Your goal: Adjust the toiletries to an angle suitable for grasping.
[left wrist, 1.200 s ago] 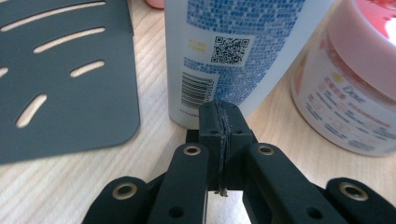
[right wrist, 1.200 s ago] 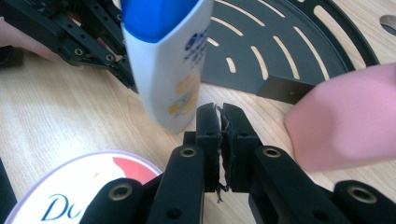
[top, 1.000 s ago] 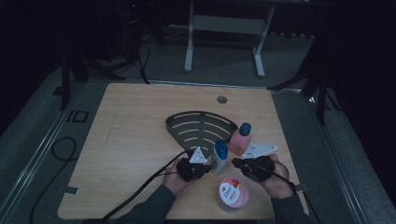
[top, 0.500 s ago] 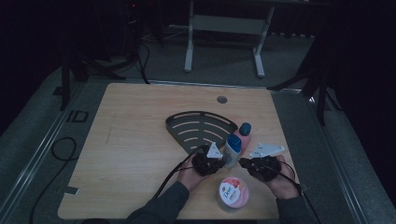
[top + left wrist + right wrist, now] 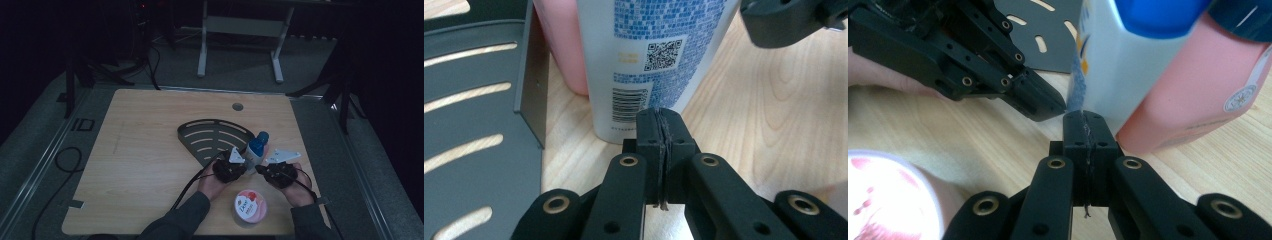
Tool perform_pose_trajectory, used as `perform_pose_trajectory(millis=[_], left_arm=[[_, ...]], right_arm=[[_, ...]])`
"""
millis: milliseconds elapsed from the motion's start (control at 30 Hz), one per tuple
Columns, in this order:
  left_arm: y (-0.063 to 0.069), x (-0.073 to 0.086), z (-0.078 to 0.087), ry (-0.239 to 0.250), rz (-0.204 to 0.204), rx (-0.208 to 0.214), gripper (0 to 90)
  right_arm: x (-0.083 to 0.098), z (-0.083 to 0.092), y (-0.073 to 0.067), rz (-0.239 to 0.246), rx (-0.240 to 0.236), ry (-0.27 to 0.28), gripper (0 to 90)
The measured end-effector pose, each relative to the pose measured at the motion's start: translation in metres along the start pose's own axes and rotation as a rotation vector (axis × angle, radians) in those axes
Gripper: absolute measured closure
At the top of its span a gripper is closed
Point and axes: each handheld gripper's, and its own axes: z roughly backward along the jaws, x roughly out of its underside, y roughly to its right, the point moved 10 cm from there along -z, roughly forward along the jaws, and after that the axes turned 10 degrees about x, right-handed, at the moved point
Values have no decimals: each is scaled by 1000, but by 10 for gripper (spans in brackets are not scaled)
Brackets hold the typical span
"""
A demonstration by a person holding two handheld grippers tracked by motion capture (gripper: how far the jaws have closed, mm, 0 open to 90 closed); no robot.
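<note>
A white bottle (image 5: 256, 150) with a blue cap and a blue mosaic label (image 5: 649, 55) stands upright on the wooden table, beside the dark slotted fan-shaped tray (image 5: 210, 136). A pink bottle (image 5: 1193, 85) stands right behind it, touching it. My left gripper (image 5: 659, 125) is shut and empty, its tip at the white bottle's base. From the other side my right gripper (image 5: 1083, 125) points at the same base; its jaws have just closed fully with nothing between them. In the high view the left gripper (image 5: 245, 166) and right gripper (image 5: 261, 170) flank the bottle.
A round jar with a pink lid (image 5: 250, 207) sits near the table's front edge between the person's forearms. The tray's raised edge (image 5: 531, 80) stands just left of the bottles. A cable (image 5: 192, 187) trails from the left gripper. A grommet hole (image 5: 238, 106) lies farther back.
Both hands have shifted to the right and slightly away. The two bottles have slid that way with them, and the pink one now stands behind the white one.
</note>
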Motion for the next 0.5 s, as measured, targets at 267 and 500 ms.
perform_pose_trajectory(millis=[267, 500], left_arm=[[-3, -5, -6, 13, 31, 4, 890], [-8, -8, -9, 13, 45, -7, 891]], right_arm=[[-6, -9, 4, 16, 4, -4, 898], [-6, -5, 2, 2, -14, 13, 898]])
